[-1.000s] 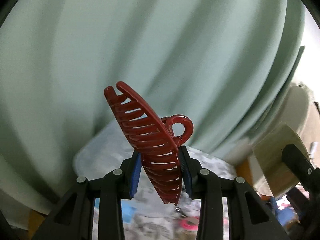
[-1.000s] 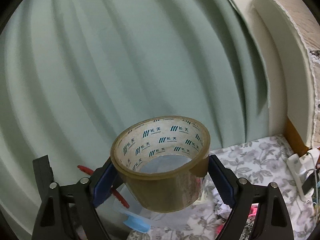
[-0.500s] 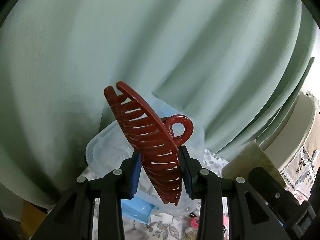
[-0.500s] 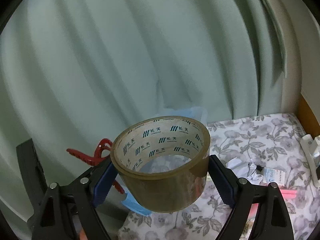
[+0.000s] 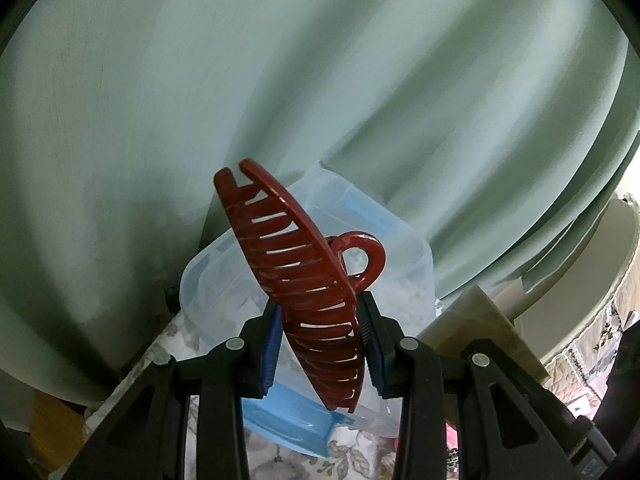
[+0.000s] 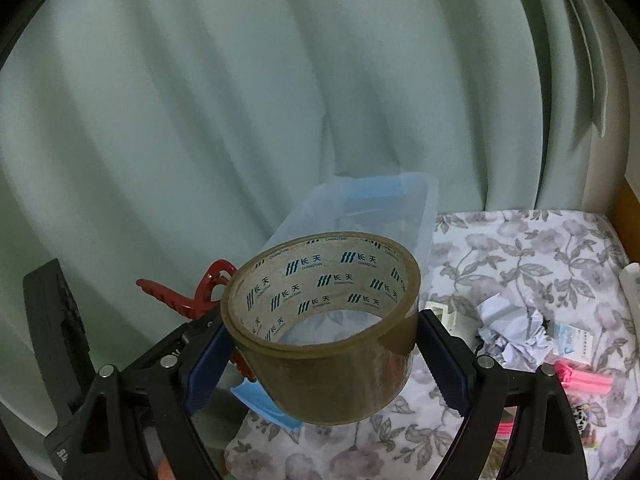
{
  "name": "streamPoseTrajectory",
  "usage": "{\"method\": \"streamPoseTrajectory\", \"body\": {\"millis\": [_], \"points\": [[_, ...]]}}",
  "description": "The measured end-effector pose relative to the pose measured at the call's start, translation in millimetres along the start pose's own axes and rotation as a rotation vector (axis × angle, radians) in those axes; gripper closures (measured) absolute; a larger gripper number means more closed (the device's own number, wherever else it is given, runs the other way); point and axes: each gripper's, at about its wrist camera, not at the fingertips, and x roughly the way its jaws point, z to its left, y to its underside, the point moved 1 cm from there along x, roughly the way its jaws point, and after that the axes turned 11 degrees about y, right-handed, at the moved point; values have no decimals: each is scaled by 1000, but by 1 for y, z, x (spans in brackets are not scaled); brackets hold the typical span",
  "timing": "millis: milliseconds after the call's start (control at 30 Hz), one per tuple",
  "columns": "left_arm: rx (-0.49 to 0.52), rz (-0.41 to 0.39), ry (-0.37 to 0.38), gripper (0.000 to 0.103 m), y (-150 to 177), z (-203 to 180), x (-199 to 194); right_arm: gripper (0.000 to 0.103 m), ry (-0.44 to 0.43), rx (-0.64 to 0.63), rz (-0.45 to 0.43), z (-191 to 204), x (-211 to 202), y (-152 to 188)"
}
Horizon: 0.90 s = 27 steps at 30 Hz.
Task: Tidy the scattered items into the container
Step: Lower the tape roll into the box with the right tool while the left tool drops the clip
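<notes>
Since the earlier frame both tongs have sunk toward the clear storage box [image 6: 372, 216] at the far left of my floral-clothed table [image 6: 520, 248]. Left tongs [image 5: 322, 344] clamp the red claw clip [image 5: 304, 280]; right tongs [image 6: 320, 360] pinch the tape roll [image 6: 324, 320], each carried above the box's open top for release.

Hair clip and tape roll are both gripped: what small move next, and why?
Probably carry the left tool forward over the clear container before releasing: the red hair clip is short of its opening. The right tool, clamping the tape roll, follows.
</notes>
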Motion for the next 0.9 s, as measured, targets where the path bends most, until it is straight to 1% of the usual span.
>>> {"method": "streamPoseTrajectory", "body": {"millis": [167, 233, 300, 367, 433, 500, 567, 733, 800, 900], "points": [[-26, 8, -2, 65, -1, 7, 13, 13, 5, -2, 25, 4, 11, 1], [-31, 18, -3, 65, 0, 8, 20, 13, 3, 2, 34, 14, 2, 0], [-39, 20, -1, 65, -2, 20, 10, 13, 6, 1, 45, 14, 7, -3], [-42, 18, 0, 64, -1, 23, 5, 13, 8, 0, 53, 15, 12, -4], [-44, 21, 0, 63, 1, 20, 12, 12, 3, 2, 55, 13, 18, -6], [-53, 22, -1, 51, 3, 33, 4, 12, -6, 4, 60, 12, 24, -8], [-56, 21, 3, 49, -8, 28, 9, 12, -14, 11, 62, 11, 28, -9], [-56, 18, 6, 43, -7, 32, 9, 12, -31, 20, 56, 11, 23, -12], [-55, 15, 4, 38, -9, 35, 6, 11, -38, 24, 53, 8, 26, -12], [-53, 14, 1, 34, -9, 37, -1, 8, -42, 29, 50, 8, 21, -12]]}}
